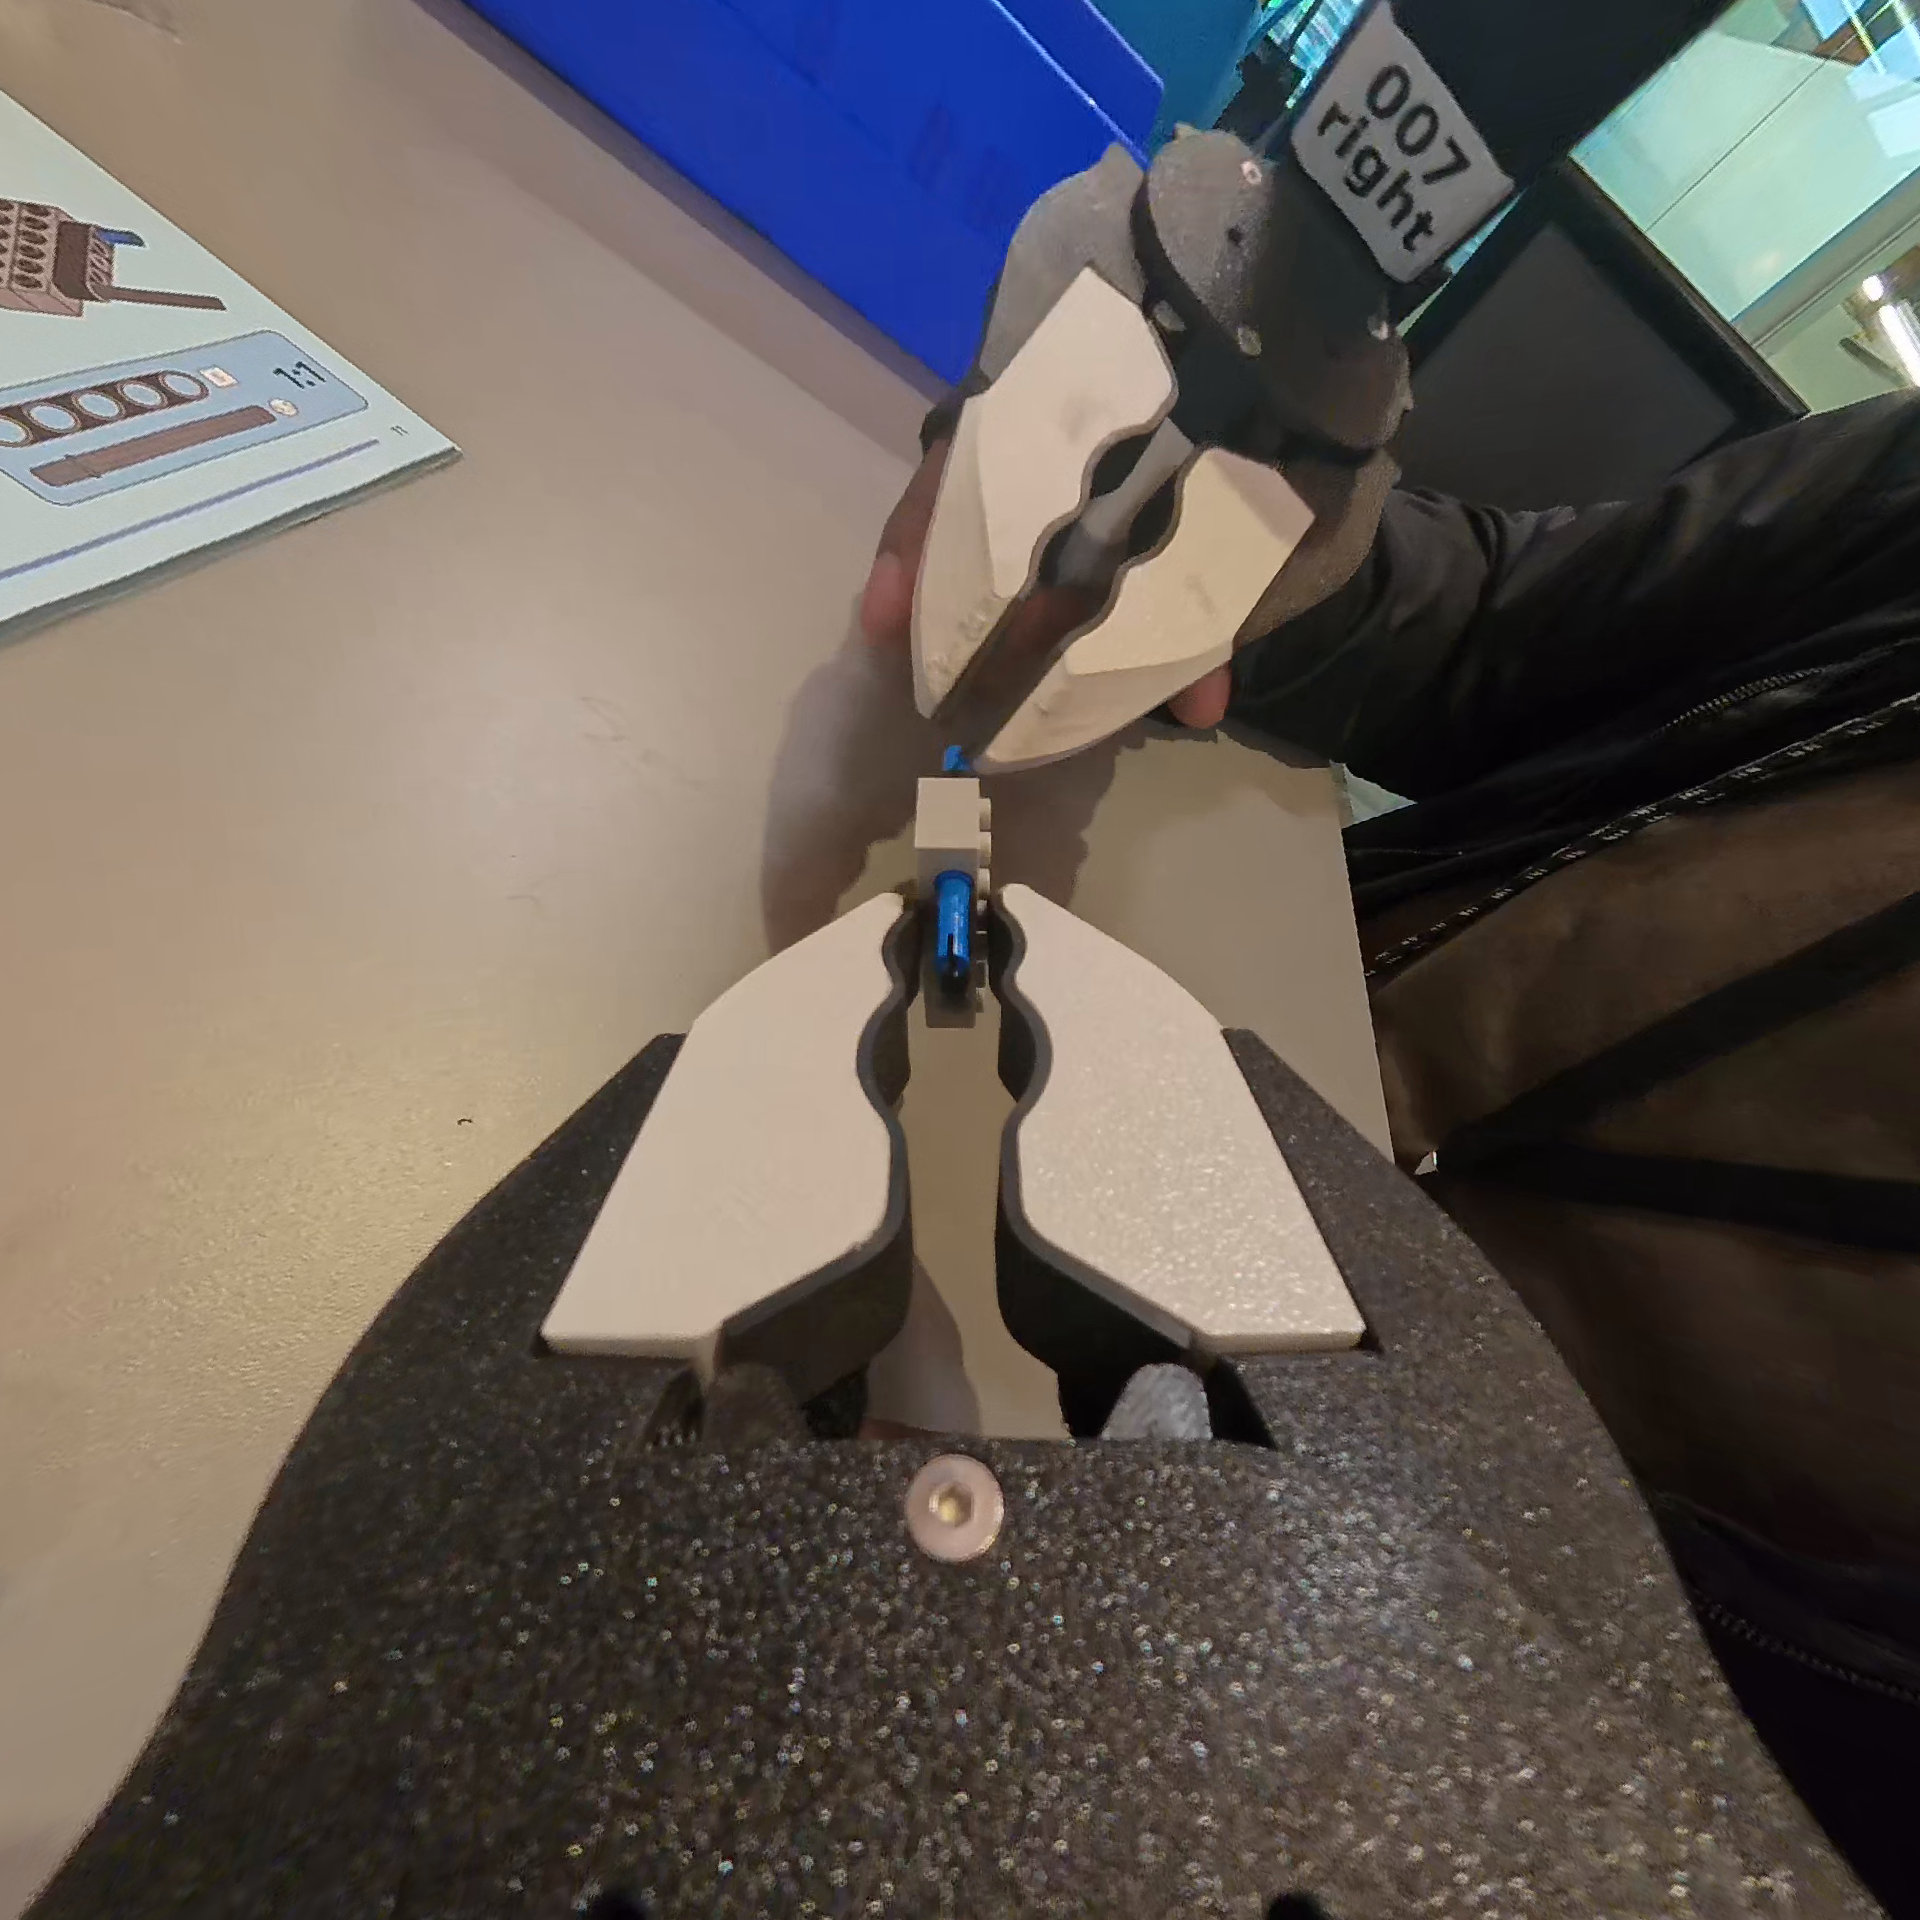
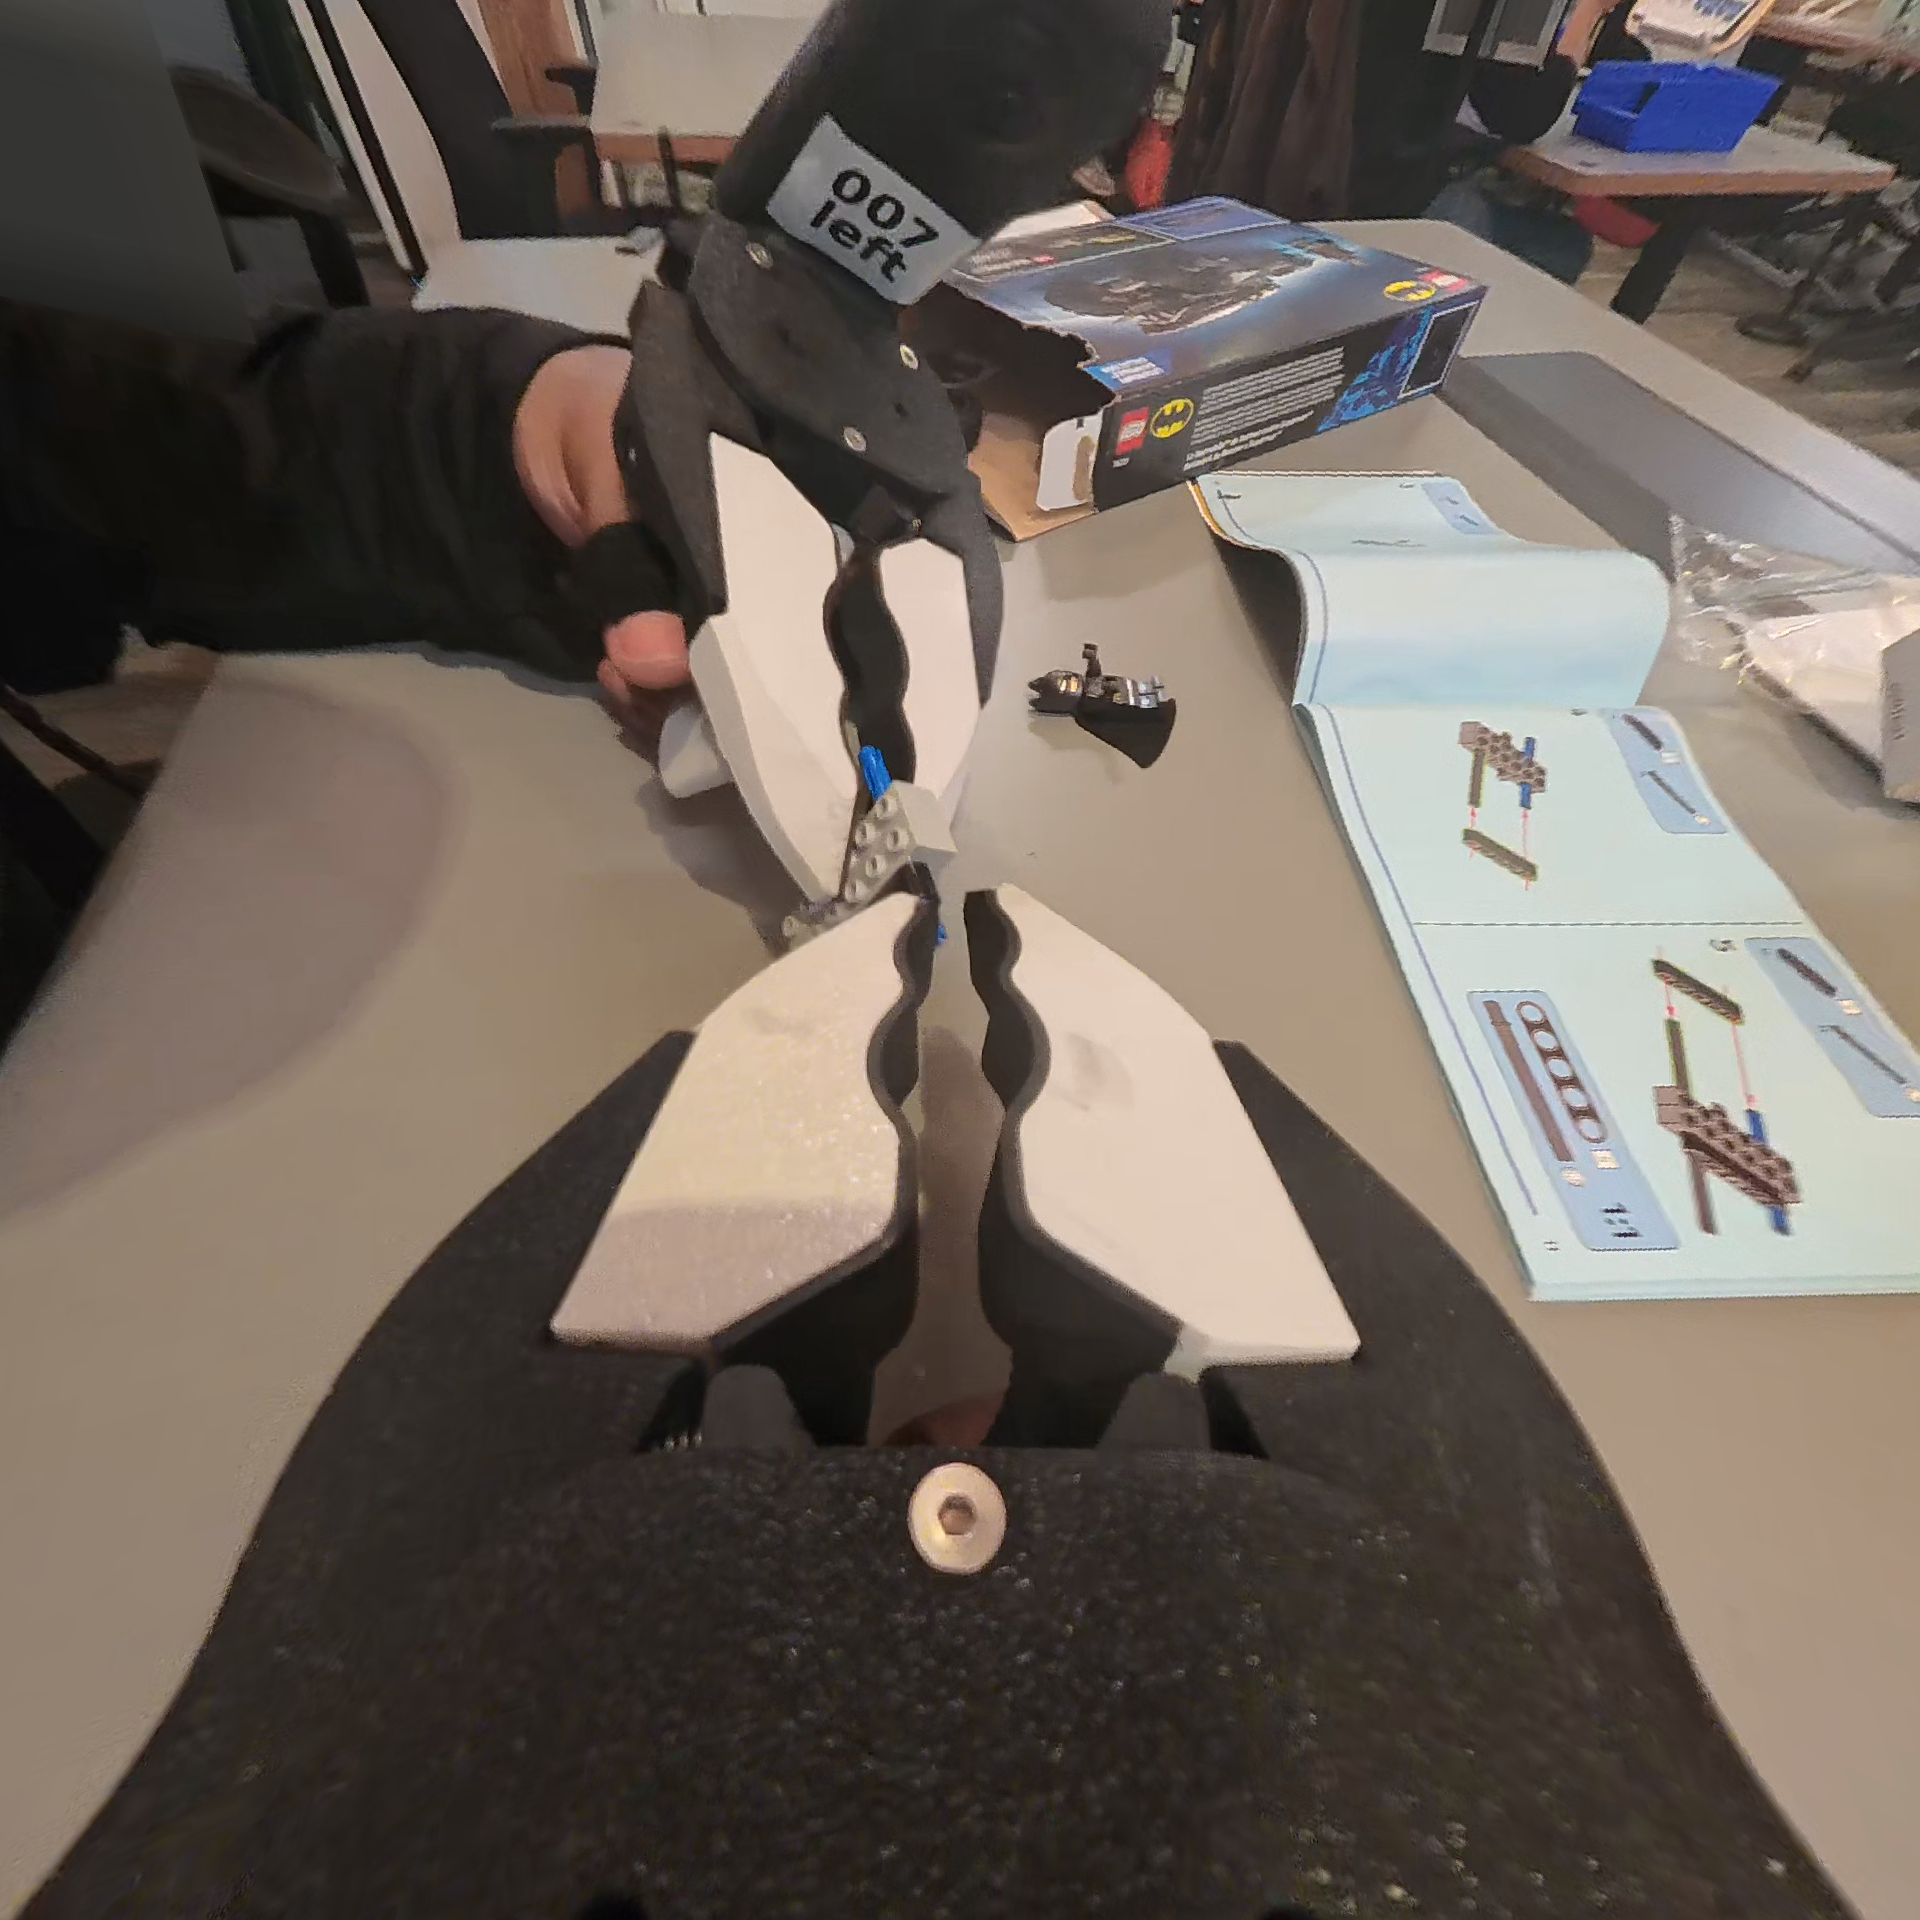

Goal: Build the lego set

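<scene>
Left wrist view: left gripper [image 1: 953, 940] is pinching a grey brick [image 1: 948, 847] with a blue pin [image 1: 950, 925] through it, above the table [image 1: 364, 883]. Right gripper [image 1: 961, 743] is nearly closed, nipping a blue pin tip [image 1: 954, 760] just beyond the brick's far end. Booklet [image 2: 1558, 935], box [image 2: 1247, 343] and small dark figure [image 2: 1107, 701] are lying past the brick.

The near end of the grey studded toy brick assembly [image 1: 948, 883] was buried between the left gripper [image 1: 951, 914]'s pale fingertips. A small blue plastic pin [image 2: 938, 928] at the right gripper [image 2: 943, 902] showed only a tip; whether both pads pressed it was unclear. The pale blue instruction booklet [image 1: 156, 416] ran off the frame's edge.
</scene>
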